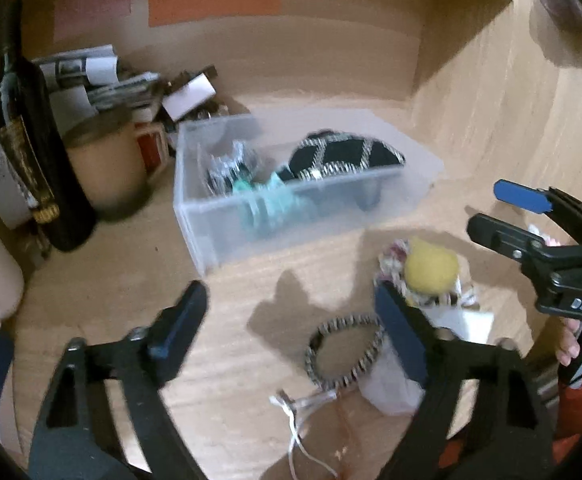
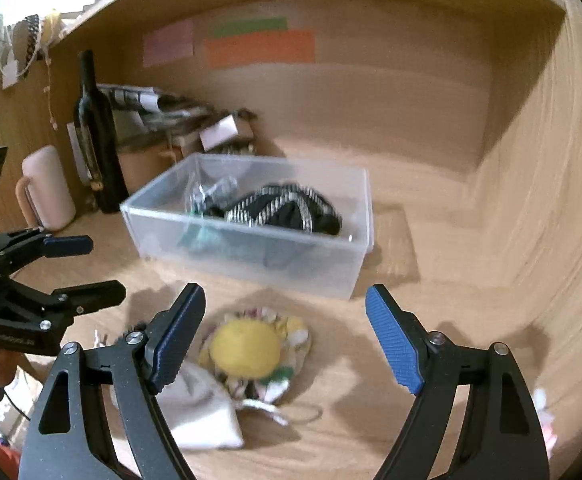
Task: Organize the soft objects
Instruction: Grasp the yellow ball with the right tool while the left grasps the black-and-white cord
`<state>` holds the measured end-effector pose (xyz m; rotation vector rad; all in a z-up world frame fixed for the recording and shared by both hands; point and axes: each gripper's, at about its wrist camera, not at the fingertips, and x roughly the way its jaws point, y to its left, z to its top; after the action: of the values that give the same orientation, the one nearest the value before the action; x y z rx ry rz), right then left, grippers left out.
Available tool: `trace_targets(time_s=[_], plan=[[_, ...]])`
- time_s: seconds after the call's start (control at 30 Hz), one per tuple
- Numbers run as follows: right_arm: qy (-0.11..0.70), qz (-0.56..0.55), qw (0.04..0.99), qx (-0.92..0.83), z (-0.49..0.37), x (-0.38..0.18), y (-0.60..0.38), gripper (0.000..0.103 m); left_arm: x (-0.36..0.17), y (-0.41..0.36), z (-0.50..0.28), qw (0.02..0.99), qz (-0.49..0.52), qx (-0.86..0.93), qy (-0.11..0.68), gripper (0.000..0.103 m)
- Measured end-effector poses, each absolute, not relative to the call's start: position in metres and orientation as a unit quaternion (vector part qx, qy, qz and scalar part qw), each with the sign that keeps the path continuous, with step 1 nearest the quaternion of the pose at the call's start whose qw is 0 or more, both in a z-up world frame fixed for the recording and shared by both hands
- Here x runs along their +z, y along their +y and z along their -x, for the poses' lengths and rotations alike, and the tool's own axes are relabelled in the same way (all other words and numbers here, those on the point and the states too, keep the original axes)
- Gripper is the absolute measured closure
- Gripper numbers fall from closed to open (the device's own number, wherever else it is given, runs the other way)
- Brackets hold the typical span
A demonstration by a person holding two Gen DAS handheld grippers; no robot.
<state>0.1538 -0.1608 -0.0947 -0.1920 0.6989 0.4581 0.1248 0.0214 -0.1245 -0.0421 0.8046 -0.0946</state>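
Observation:
A clear plastic bin (image 1: 219,220) (image 2: 343,276) stands on the wooden desk and holds a black cloth with silver trim (image 1: 343,156) (image 2: 287,210), a teal item (image 1: 271,200) and crinkly packets (image 1: 227,164). In front of it lie a yellow soft ball on a floral cloth (image 1: 431,268) (image 2: 245,348), a striped band (image 1: 343,348) and a white drawstring pouch (image 2: 199,408). My left gripper (image 1: 291,320) is open and empty above the desk, near the band. My right gripper (image 2: 285,336) is open and empty, just above the yellow ball; it also shows in the left wrist view (image 1: 487,212).
A dark wine bottle (image 1: 31,152) (image 2: 99,140), a pink mug (image 2: 47,188), a brown pot (image 1: 107,168) and stacked papers and boxes (image 1: 131,84) crowd the back left. Wooden walls close the back and right side. A shelf runs overhead.

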Motion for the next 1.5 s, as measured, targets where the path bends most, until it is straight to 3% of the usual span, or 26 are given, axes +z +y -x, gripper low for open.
trace_targets(time_s=[0.2, 0.27, 0.63, 0.7, 0.77, 0.87, 1.5], plan=[[0.367, 0.078, 0.898, 0.231, -0.148, -0.111, -0.161, 0.024, -0.138, 0.011, -0.112, 0.908, 0.028, -0.077, 0.411, 0.052], [0.377, 0.07, 0.894, 0.234, -0.148, -0.116, -0.162, 0.03, -0.14, 0.006, -0.11, 0.903, 0.029, -0.092, 0.418, 0.06], [0.404, 0.06, 0.878, 0.25, -0.153, -0.13, -0.155, 0.046, -0.147, -0.007, -0.107, 0.898, 0.016, -0.124, 0.422, 0.075], [0.408, 0.066, 0.875, 0.252, -0.154, -0.133, -0.151, 0.053, -0.148, -0.006, -0.107, 0.897, 0.015, -0.13, 0.422, 0.077], [0.415, 0.071, 0.871, 0.253, -0.156, -0.136, -0.147, 0.06, -0.15, -0.005, -0.108, 0.895, 0.018, -0.136, 0.424, 0.083], [0.413, 0.069, 0.872, 0.252, -0.155, -0.137, -0.148, 0.062, -0.154, -0.004, -0.111, 0.892, 0.02, -0.134, 0.431, 0.094], [0.359, 0.043, 0.902, 0.237, -0.152, -0.096, -0.162, 0.064, -0.121, 0.023, -0.125, 0.92, 0.033, -0.083, 0.381, 0.099]])
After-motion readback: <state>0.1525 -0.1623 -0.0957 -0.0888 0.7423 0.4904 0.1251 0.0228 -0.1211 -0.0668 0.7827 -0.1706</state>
